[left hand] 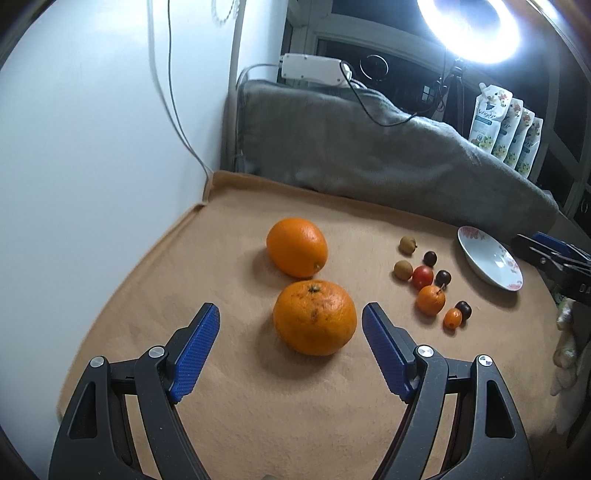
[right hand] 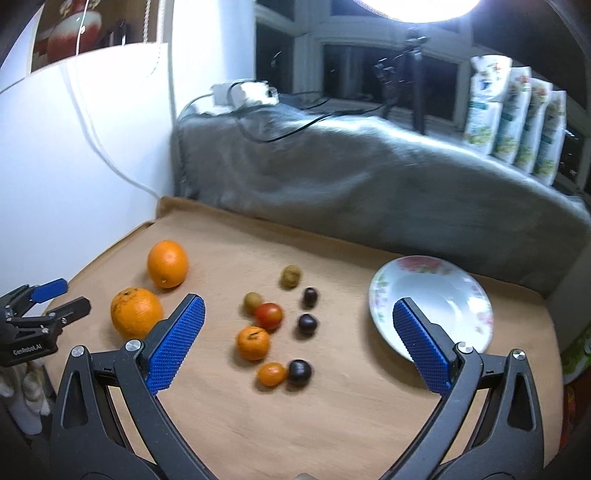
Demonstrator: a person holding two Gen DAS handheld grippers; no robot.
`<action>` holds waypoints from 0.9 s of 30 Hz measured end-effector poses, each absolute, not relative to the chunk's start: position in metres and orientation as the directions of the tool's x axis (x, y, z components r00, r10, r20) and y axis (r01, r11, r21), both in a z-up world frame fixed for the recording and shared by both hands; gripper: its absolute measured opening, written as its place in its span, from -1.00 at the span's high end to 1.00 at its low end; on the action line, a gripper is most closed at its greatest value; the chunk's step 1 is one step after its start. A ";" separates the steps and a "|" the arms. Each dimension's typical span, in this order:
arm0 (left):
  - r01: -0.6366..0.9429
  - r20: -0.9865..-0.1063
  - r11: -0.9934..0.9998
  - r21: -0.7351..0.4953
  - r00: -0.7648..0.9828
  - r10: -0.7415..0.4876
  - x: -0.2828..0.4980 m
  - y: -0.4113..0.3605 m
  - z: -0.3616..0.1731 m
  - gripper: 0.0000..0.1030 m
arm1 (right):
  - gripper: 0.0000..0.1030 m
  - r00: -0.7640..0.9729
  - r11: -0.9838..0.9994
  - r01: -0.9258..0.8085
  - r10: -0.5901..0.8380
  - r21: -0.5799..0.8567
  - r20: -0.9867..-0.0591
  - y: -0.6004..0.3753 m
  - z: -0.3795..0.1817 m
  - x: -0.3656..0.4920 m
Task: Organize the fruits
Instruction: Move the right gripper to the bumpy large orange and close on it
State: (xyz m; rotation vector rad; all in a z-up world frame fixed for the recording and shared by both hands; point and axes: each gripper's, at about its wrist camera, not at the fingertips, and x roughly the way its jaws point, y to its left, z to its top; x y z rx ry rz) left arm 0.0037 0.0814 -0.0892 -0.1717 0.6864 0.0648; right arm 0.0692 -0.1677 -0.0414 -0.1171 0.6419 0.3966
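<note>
Two big oranges lie on the tan cloth: a near one (left hand: 314, 317) (right hand: 136, 312) and a far one (left hand: 297, 246) (right hand: 167, 263). To their right is a cluster of small fruits: a red tomato (left hand: 422, 277) (right hand: 269, 315), two small mandarins (left hand: 430, 299) (right hand: 253, 342), brown-green fruits (left hand: 402, 269) and dark round ones (left hand: 443, 277). A white floral bowl (left hand: 489, 258) (right hand: 443, 291) stands empty at the right. My left gripper (left hand: 291, 314) is open, its jaws either side of the near orange and just short of it. My right gripper (right hand: 295, 310) is open above the small fruits.
A grey blanket-covered mound (left hand: 369, 147) borders the back of the cloth. A white wall (left hand: 92, 147) with cables is at the left. Refill pouches (left hand: 506, 125) and a ring light (left hand: 472, 22) stand at the back right.
</note>
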 end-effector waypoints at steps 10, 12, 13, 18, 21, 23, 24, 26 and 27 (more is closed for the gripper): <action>-0.104 -0.687 0.977 -0.184 0.725 -0.052 0.010 0.086 -0.114 -0.54 | -1.00 0.637 0.858 -0.513 0.365 -0.020 -0.679 -0.110 -0.064 0.093; -0.102 -0.694 0.976 -0.190 0.718 -0.060 0.011 0.086 -0.118 -0.54 | -1.00 0.618 0.847 -0.531 0.372 -0.020 -0.693 -0.100 -0.068 0.098; -0.101 -0.696 0.976 -0.194 0.715 -0.064 0.012 0.087 -0.120 -0.54 | -1.00 0.607 0.841 -0.541 0.377 -0.015 -0.700 -0.096 -0.070 0.099; -0.102 -0.706 0.972 -0.211 0.703 -0.080 0.016 0.090 -0.126 -0.54 | -1.00 0.537 0.812 -0.584 0.411 0.028 -0.736 -0.076 -0.081 0.111; -0.105 -0.711 0.970 -0.218 0.698 -0.084 0.018 0.091 -0.130 -0.54 | -1.00 0.499 0.797 -0.601 0.435 0.062 -0.750 -0.069 -0.087 0.116; -0.106 -0.713 0.969 -0.221 0.695 -0.087 0.019 0.092 -0.131 -0.54 | -1.00 0.472 0.788 -0.610 0.450 0.088 -0.758 -0.063 -0.091 0.121; -0.106 -0.715 0.969 -0.223 0.694 -0.088 0.019 0.092 -0.131 -0.54 | -1.00 0.460 0.784 -0.613 0.456 0.099 -0.762 -0.061 -0.092 0.122; -0.104 -0.716 0.969 -0.226 0.692 -0.093 0.021 0.092 -0.132 -0.54 | -1.00 0.432 0.773 -0.622 0.470 0.123 -0.770 -0.056 -0.096 0.124; -0.103 -0.717 0.968 -0.228 0.690 -0.096 0.022 0.092 -0.133 -0.54 | -1.00 0.419 0.769 -0.625 0.475 0.134 -0.773 -0.053 -0.097 0.126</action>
